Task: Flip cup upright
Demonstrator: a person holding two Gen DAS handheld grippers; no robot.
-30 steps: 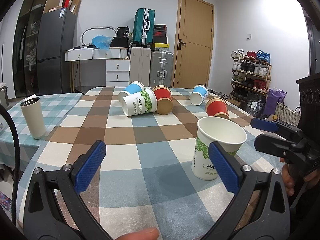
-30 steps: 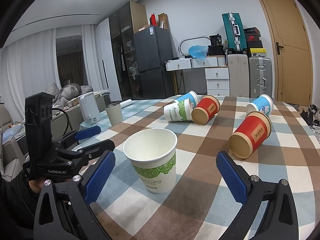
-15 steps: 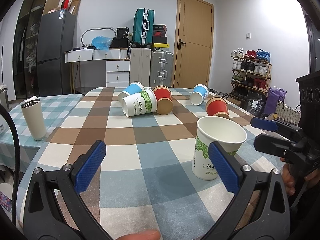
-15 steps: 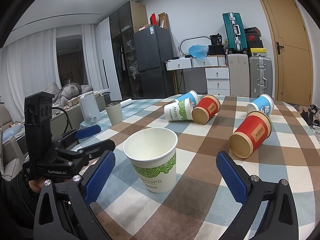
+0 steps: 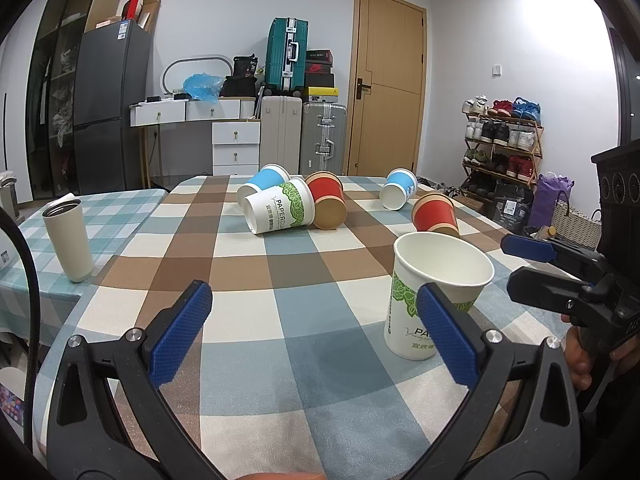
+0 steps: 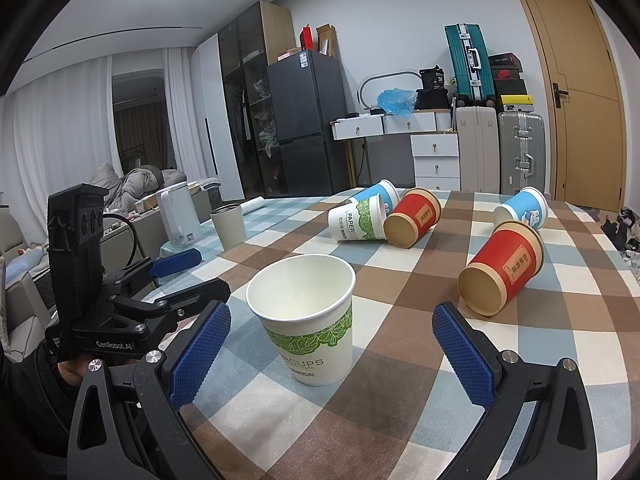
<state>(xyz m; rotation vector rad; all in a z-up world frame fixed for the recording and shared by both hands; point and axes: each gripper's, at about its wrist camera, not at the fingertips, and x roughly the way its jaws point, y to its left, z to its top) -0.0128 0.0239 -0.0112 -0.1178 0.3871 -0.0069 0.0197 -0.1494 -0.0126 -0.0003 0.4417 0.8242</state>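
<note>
A white paper cup with green leaves (image 5: 434, 292) (image 6: 306, 316) stands upright on the checked tablecloth. Further back lie several cups on their sides: a white-green one (image 5: 280, 210) (image 6: 357, 219), two blue ones (image 5: 262, 182) (image 5: 398, 194), and two red ones (image 5: 328, 198) (image 5: 435, 216) (image 6: 502, 267). My left gripper (image 5: 316, 336) is open and empty, the upright cup just behind its right finger. My right gripper (image 6: 332, 356) is open and empty, with the upright cup standing just beyond its fingertips, untouched.
A beige steel tumbler (image 5: 69, 240) (image 6: 229, 226) stands upright at the table's left side. A white kettle (image 6: 178, 216) stands beyond it. Suitcases, drawers, a fridge and a shoe rack (image 5: 502, 140) line the walls behind the table (image 5: 256, 320).
</note>
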